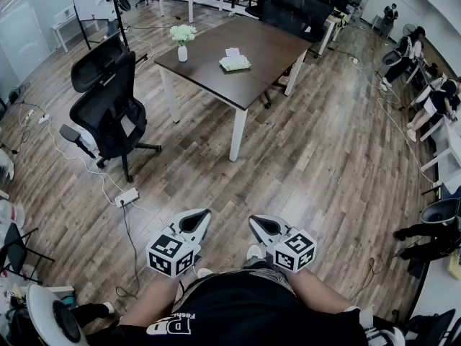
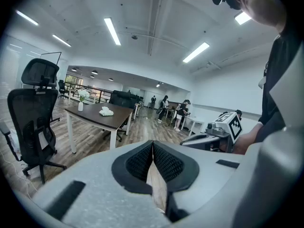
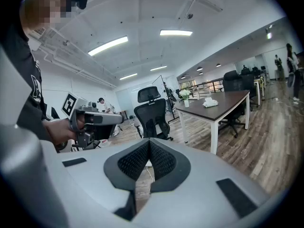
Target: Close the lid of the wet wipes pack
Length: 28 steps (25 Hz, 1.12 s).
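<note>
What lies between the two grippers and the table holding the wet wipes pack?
Only bare wooden floor, as the head view shows. The left gripper and right gripper, both shut, are well short of the table bearing the wet wipes pack.

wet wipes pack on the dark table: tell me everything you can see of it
The pale, soft-looking wet wipes pack lies flat near the middle of the dark brown rectangular table. In the head view it is to the right of the small white vase of pale flowers, and apart from it. A white part stands up from the pack's far side. It is too small to tell whether that is an open lid or a pulled wipe. Nothing but the table touches it.
</note>
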Each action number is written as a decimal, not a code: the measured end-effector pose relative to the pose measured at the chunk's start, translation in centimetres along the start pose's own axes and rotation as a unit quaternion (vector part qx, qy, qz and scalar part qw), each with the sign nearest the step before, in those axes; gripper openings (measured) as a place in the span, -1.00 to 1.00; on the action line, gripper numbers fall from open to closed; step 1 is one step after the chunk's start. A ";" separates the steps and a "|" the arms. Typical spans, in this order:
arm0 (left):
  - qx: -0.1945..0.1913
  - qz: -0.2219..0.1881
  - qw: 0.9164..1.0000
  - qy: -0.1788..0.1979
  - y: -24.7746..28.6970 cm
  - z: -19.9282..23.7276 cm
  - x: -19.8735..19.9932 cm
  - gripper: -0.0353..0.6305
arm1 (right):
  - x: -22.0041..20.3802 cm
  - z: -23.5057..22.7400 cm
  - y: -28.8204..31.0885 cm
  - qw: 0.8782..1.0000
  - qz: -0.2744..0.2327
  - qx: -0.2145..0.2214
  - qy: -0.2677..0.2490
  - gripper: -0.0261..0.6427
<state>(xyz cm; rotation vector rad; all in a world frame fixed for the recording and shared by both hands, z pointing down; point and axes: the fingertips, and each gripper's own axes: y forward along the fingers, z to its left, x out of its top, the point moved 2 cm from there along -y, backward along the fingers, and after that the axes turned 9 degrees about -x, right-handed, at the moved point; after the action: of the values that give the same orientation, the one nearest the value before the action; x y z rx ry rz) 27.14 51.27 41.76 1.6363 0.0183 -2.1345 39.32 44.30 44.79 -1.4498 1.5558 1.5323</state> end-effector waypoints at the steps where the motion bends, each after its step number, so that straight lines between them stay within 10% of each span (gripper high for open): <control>1: 0.001 0.000 1.000 0.000 -0.3 0.2 0.0 -0.84 | -0.1 0.2 0.1 1.000 0.001 0.000 0.000 -0.91; 28: 0.005 0.013 1.000 -0.017 -1.8 5.0 -1.2 -0.84 | 0.5 1.1 5.2 1.000 -0.001 -0.006 0.018 -0.91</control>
<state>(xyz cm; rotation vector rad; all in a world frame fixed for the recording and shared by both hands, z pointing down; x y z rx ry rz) 22.21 51.94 43.89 1.5960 -0.0233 -2.1457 34.11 44.09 46.03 -1.4934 1.5683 1.5254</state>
